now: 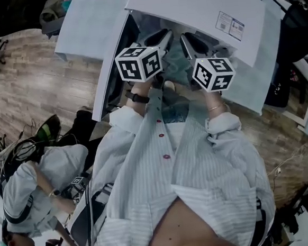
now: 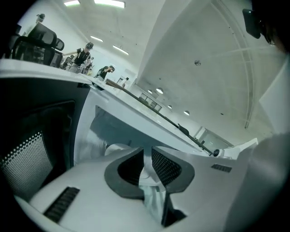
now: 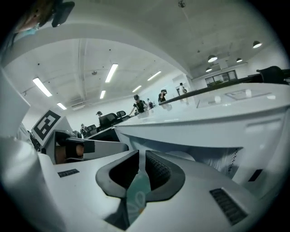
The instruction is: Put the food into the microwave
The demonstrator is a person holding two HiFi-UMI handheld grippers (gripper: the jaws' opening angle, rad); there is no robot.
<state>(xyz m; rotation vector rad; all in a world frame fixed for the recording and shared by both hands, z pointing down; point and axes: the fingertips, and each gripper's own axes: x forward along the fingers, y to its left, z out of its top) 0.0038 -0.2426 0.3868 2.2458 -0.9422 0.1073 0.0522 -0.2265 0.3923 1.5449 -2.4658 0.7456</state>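
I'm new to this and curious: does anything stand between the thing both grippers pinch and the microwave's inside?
Nothing visible does. The door stands swung open at the left. The open front of the microwave lies straight ahead of the left gripper and the right gripper, both clamped on the held item.

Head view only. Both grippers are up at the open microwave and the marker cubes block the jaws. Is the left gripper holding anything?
Observer: Yes. In the left gripper view, the left gripper is shut on a thin white edge.
Operator: And the right?
Observer: In the right gripper view, the right gripper pinches a thin teal edge with a flower print.
Operator: Same item?
Observer: I can't tell. Neither gripper view shows the whole thing.
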